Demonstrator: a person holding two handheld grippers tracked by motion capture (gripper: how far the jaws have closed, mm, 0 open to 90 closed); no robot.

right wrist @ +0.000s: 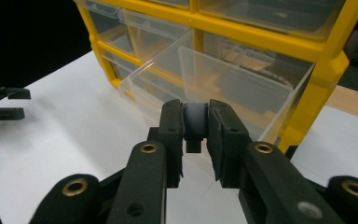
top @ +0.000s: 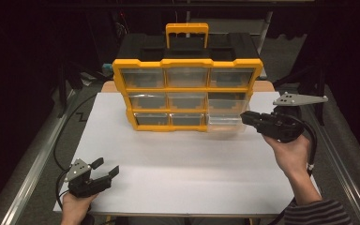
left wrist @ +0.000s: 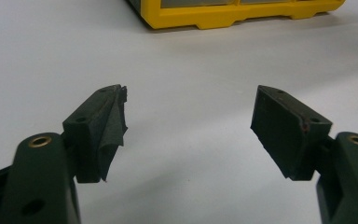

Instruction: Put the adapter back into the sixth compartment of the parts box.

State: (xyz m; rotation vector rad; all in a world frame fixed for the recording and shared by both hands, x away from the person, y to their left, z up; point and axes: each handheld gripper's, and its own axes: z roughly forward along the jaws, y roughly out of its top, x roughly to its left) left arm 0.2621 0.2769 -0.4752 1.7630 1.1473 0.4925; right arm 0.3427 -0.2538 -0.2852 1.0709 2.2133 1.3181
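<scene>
1. The right gripper (right wrist: pixel 196 135) has its fingers (right wrist: pixel 171 135) closed on the front pull of a clear drawer (right wrist: pixel 223 88). The drawer is partly drawn out of the yellow organizer (top: pixel 187 63).
2. Seen from the high view, the drawer (top: pixel 225 119) sits in the bottom row at the organizer's right end, about 1 o'clock from the table's (top: pixel 183 168) middle. The right gripper (top: pixel 249 118) meets it from 3 o'clock.
3. The left gripper (top: pixel 107 168) rests at 7 o'clock on the table. Its fingers (left wrist: pixel 100 135) stand wide apart with nothing between them.
4. The step in hand looks like sliding this drawer along its slot. I would keep the pull straight along the drawer's length, toward 5 o'clock; any sideways drift could jam the clear walls against the yellow frame.
5. Keep the drawer level while it travels. Lifting the front may tip it or bind it.
6. The organizer is light enough, I judge, to shift on the table. The free left gripper could steady its 9 o'clock side if it starts to move.
</scene>
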